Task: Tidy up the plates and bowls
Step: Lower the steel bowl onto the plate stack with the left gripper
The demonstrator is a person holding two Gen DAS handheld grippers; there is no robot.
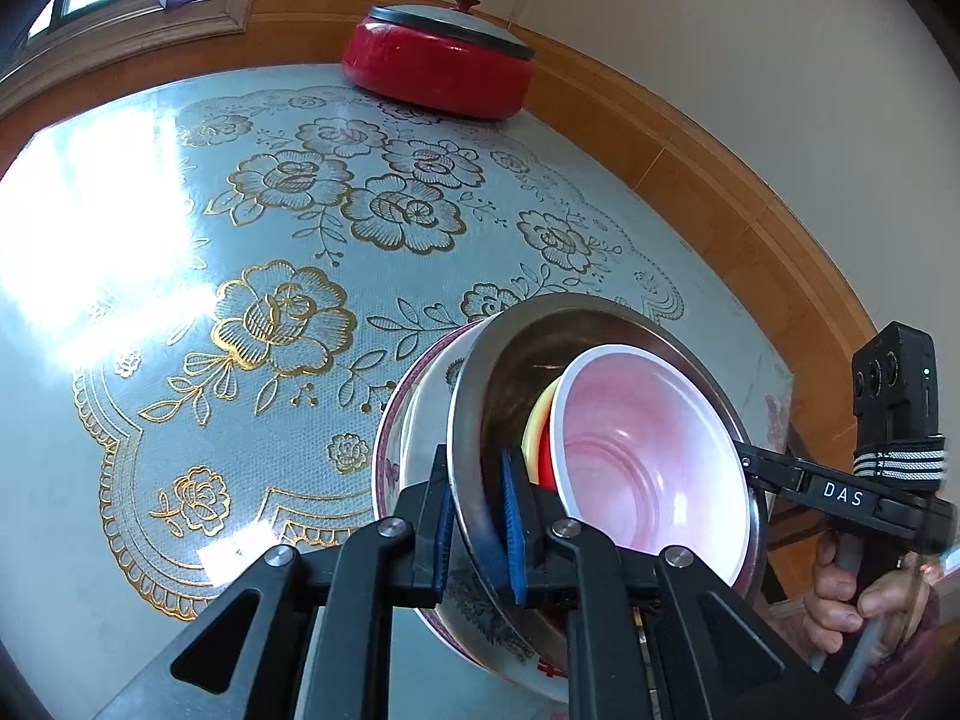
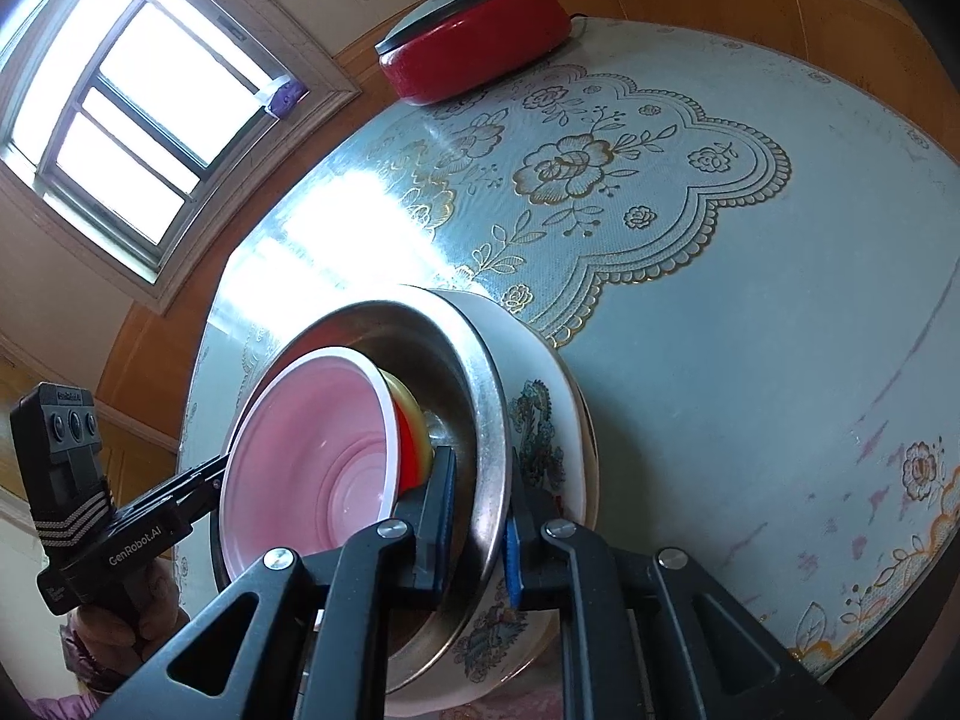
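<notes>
A nested stack is held tilted above the table. A pink-white bowl (image 1: pixel 654 450) (image 2: pixel 312 450) sits over a yellow and red bowl (image 1: pixel 534 426) (image 2: pixel 411 420), inside a steel bowl (image 1: pixel 474 396) (image 2: pixel 486 420), inside a white floral bowl (image 1: pixel 420 414) (image 2: pixel 540 420) on a plate. My left gripper (image 1: pixel 477 516) is shut on the steel bowl's rim. My right gripper (image 2: pixel 480 531) is shut on the steel bowl's rim at the opposite side, and it shows in the left wrist view (image 1: pixel 750 468).
A red lidded pot (image 1: pixel 441 63) (image 2: pixel 477 39) stands at the table's far edge by the wall. The table (image 1: pixel 180 276) (image 2: pixel 750 330) has a light blue cloth with gold flowers. A window (image 2: pixel 120 96) is at the left.
</notes>
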